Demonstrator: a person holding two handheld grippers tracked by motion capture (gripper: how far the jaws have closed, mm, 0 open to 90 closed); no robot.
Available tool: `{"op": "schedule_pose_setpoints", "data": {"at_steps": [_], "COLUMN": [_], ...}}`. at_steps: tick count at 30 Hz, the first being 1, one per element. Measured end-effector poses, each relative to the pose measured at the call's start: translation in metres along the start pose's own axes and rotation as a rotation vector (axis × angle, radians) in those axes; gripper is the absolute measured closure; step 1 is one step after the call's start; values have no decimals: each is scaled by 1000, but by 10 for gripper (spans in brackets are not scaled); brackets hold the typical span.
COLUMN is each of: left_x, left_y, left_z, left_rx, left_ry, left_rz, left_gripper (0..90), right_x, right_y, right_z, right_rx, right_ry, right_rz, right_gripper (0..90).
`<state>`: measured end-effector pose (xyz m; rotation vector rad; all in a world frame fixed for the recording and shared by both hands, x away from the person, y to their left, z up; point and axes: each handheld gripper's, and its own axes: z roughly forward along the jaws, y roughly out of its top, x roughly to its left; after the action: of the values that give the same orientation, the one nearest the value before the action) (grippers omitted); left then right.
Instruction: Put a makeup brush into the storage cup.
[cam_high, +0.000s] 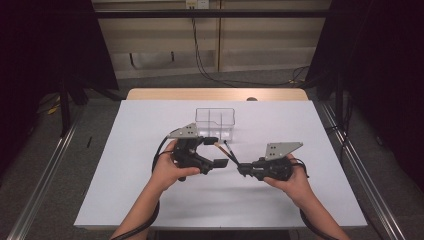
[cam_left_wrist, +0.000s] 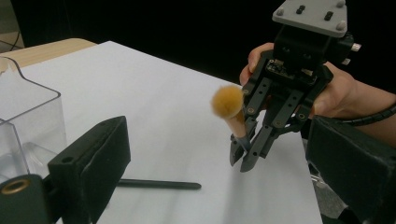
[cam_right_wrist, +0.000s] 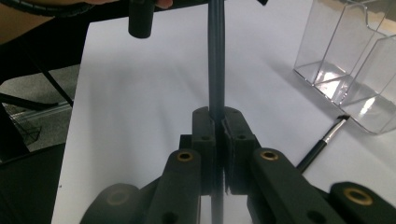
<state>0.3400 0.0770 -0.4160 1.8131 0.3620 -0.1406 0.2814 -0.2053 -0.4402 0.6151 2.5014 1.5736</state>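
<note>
Overhead, white table top (cam_high: 150, 200) meets dark curtains (cam_high: 45, 45).

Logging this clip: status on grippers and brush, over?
Right gripper shut on fluffy brush, lifted off table. Left gripper open, empty. Thin brush lying by clear organizer; nothing blocking.

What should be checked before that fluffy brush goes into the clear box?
1. Right claw shut on the fluffy brush: ok.
2. Brush head free, touching nothing: ok.
3. Left claw open and holding nothing: ok.
4. Clear box upright on the white table: ok.
5. Box compartments empty: ok.
6. Thin black brush lying loose on the table beside the box, out of the path: cannot tell.
</note>
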Motion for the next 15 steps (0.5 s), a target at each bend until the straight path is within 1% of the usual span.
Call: {"op": "schedule_pose_setpoints", "data": {"at_steps": [3,7,10,15], "left_x": [0,0,-1,-1], "left_y": [0,-1,-1,-2], "left_z": [1,1,3,4], "left_rx": [-5,-12,-19,-20], "left_ry": [-1,3,2,4], "left_rz": [-1,10,6,9], "left_gripper": [72,81,91,111], "right_x": [1,0,0,1], "right_y": [1,1,1,1], "right_z": [2,2,3,6], "right_rx": [-18,-43,-60,-70], "right_ry": [-4,-12,-14,-24], "right_rz": [6,21,32,35], "right_gripper": [851,851,851,851]}}
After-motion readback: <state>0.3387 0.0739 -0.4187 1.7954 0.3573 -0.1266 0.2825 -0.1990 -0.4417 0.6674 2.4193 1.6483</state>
